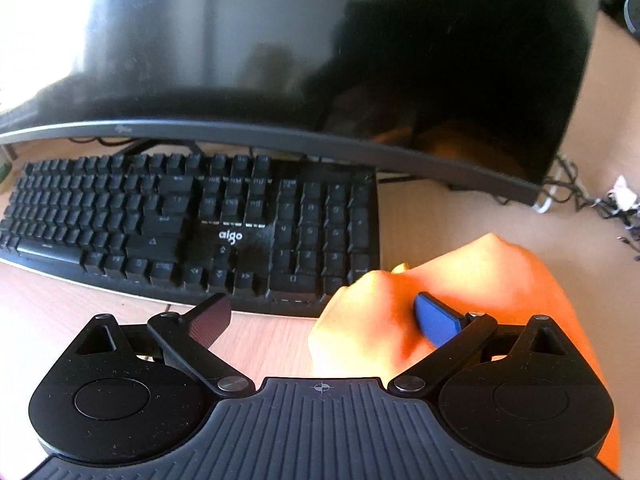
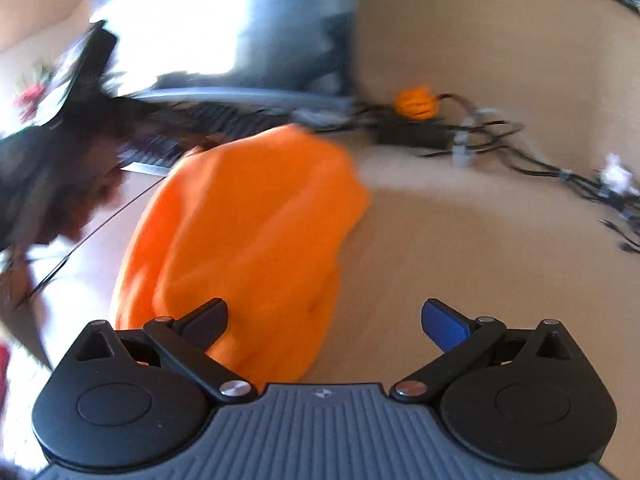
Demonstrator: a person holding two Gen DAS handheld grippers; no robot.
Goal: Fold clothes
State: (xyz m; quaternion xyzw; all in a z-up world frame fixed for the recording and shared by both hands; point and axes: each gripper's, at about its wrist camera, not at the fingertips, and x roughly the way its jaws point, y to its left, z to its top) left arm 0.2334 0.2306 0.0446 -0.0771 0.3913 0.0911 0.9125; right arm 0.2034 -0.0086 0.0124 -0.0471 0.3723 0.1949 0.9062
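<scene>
Orange cloth (image 2: 248,240) lies bunched in a rounded heap on the pale wooden surface (image 2: 480,248), just ahead of the right claw (image 2: 324,322). That claw's jaws stand wide apart with nothing between them; its dark left finger (image 2: 208,318) overlaps the near edge of the heap, though I cannot tell whether it touches, and its blue right finger (image 2: 444,324) is over bare wood. This view is smeared by motion blur.

From the left wrist, the same cloth (image 1: 460,312) fills the lower right, its folds washed out by bright light. The left claw (image 1: 322,322) is also spread wide and grips nothing; its blue finger (image 1: 436,318) is against the cloth, while the dark finger (image 1: 212,318) is over the bare wood.

Just beyond the cloth sits a black keyboard (image 1: 192,224), with "aigo" printed in white above the arrow keys; the key legends are too blurred to read. Behind it rises a dark curved monitor (image 1: 280,48), screen off, with a small illegible logo on its lower bezel.

To the right, a tangle of black cables (image 2: 520,148) lies across the surface, with a small orange object (image 2: 416,102) among them.
</scene>
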